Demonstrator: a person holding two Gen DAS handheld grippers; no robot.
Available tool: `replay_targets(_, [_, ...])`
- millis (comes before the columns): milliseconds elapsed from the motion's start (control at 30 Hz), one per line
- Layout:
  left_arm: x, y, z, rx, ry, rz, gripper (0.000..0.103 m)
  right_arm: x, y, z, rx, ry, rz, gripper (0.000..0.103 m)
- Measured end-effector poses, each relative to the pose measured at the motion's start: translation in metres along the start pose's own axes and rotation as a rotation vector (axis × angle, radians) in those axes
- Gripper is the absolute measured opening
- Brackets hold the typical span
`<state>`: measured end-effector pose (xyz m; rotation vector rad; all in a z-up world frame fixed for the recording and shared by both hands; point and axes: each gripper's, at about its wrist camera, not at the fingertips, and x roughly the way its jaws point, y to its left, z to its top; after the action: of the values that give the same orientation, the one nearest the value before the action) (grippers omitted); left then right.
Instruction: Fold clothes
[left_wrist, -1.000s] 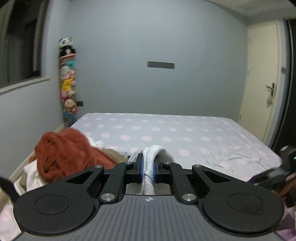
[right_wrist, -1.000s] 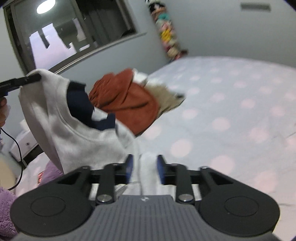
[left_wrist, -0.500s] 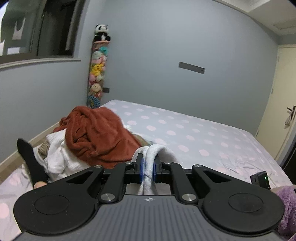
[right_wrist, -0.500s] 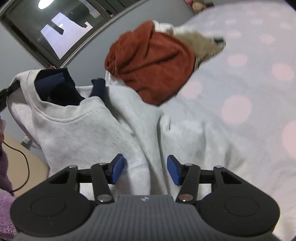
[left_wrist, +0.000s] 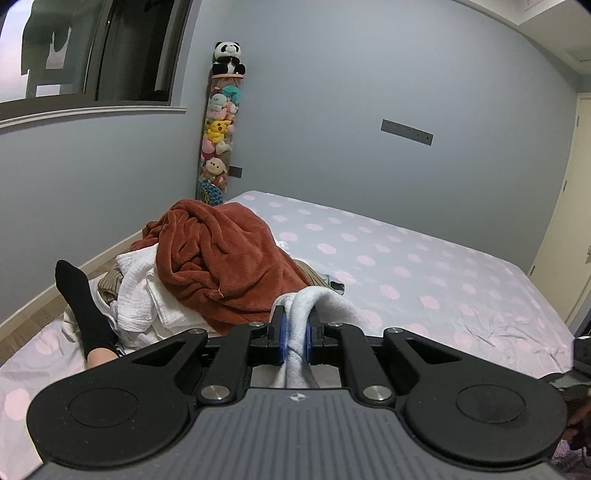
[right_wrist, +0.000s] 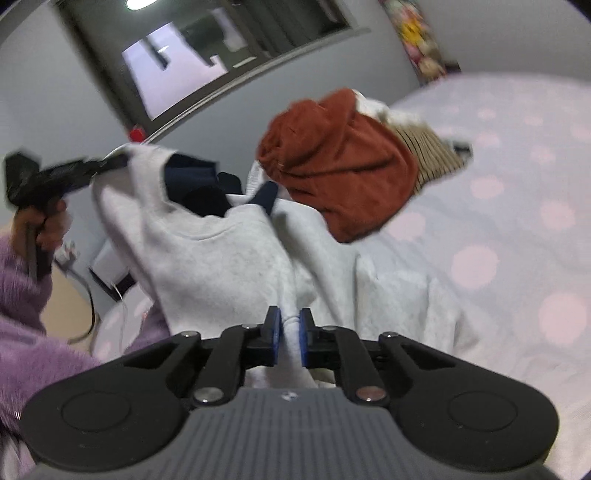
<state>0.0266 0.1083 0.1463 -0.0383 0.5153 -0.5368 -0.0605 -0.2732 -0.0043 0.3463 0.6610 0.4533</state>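
A light grey sweatshirt hangs stretched between both grippers above the bed, its neck hole open over a navy garment. My right gripper is closing its jaws on a fold of the sweatshirt near the shoulder, and the blue pads press the cloth. In the right wrist view my left gripper holds the other shoulder up at the far left. From the left wrist view the left gripper is shut on a bunched strip of the sweatshirt.
A pile of clothes topped by a rust-red fleece lies left of the polka-dot bed sheet. A foot in a black sock rests by the pile. A tall column of plush toys stands in the corner. A purple sleeve shows.
The right gripper's jaws went from wide open around the sweatshirt to shut on a fold of it. The left gripper swung left, keeping its grip, so the clothes pile came into fuller view.
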Motion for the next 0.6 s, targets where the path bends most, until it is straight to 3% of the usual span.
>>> replay_targets(167, [-0.001, 0.01, -0.004, -0.028, 0.01, 0.025, 0.008, -0.02, 0.042, -0.008, -0.121, -0.018, -0.011, 0.009])
replay_targets(233, [-0.002, 0.013, -0.004, -0.045, 0.008, 0.037, 0.008, -0.026, 0.05, -0.01, -0.135, -0.049, -0.058, 0.008])
replay_targets(433, [-0.014, -0.011, 0.021, -0.008, -0.067, -0.034, 0.008, -0.068, 0.076, 0.01, -0.265, -0.225, -0.364, 0.007])
replay_targets(600, [-0.029, -0.067, 0.058, 0.109, -0.179, -0.199, 0.008, -0.143, 0.097, 0.044, -0.343, -0.471, -0.684, 0.007])
